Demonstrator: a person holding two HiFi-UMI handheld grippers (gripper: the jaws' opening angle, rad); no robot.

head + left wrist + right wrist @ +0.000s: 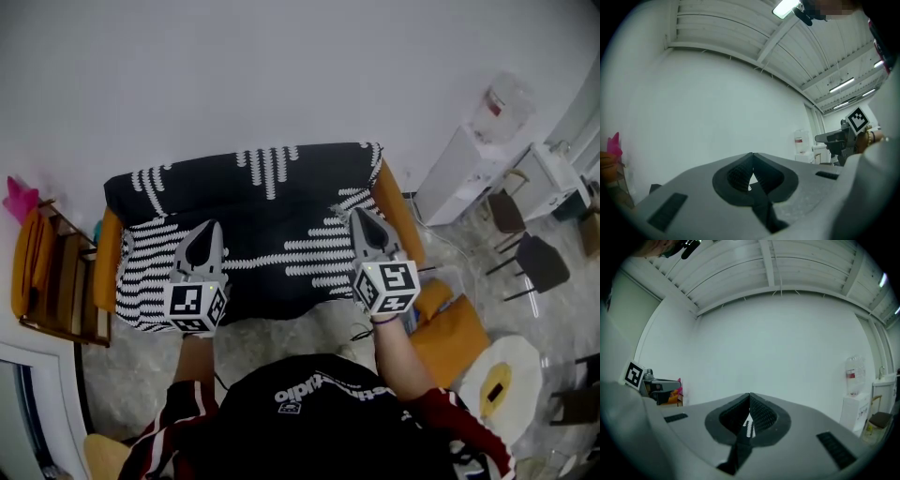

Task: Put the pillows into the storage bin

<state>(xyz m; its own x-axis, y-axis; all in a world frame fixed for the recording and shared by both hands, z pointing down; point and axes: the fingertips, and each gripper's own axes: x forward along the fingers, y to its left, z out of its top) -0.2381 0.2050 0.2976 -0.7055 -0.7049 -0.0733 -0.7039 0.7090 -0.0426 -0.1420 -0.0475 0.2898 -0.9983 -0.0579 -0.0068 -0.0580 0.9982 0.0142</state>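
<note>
Black pillows with white stripes [272,220] lie packed between the orange walls of the storage bin [107,261] against the white wall; I cannot tell where one pillow ends and another begins. My left gripper [208,225] hovers over their left part and my right gripper [364,214] over their right part, both pointing at the wall. In the left gripper view the left gripper [751,157] is shut, with only a sliver of wall behind its pads. The right gripper [750,397] is shut the same way, holding nothing.
Orange cushions [455,328] lie on the floor at my right. A wooden shelf [66,281] stands left of the bin. A white water dispenser [464,169], dark chairs [530,261] and a round white table [497,380] are at the right.
</note>
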